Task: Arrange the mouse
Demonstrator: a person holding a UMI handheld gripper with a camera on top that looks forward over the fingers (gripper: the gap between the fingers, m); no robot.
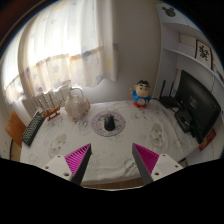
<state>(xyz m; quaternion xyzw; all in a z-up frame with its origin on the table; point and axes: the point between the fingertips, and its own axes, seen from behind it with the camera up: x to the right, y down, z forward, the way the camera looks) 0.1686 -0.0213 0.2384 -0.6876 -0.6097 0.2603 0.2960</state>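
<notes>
My gripper (113, 160) hangs open above the near edge of a table covered in a pale patterned cloth (110, 142), with nothing between its magenta pads. Well beyond the fingers, at the table's middle, lies a dark round disc (108, 123) with a small pale thing on it. I cannot tell whether that is the mouse. A pale rounded object (184, 121) lies at the right in front of a dark monitor (195, 103). It is too small to identify.
A dark keyboard (34, 127) lies at the table's left edge. A glass jar (77, 103) and small items stand at the back left. A blue and red toy figure (142, 95) stands at the back. Curtains hang behind.
</notes>
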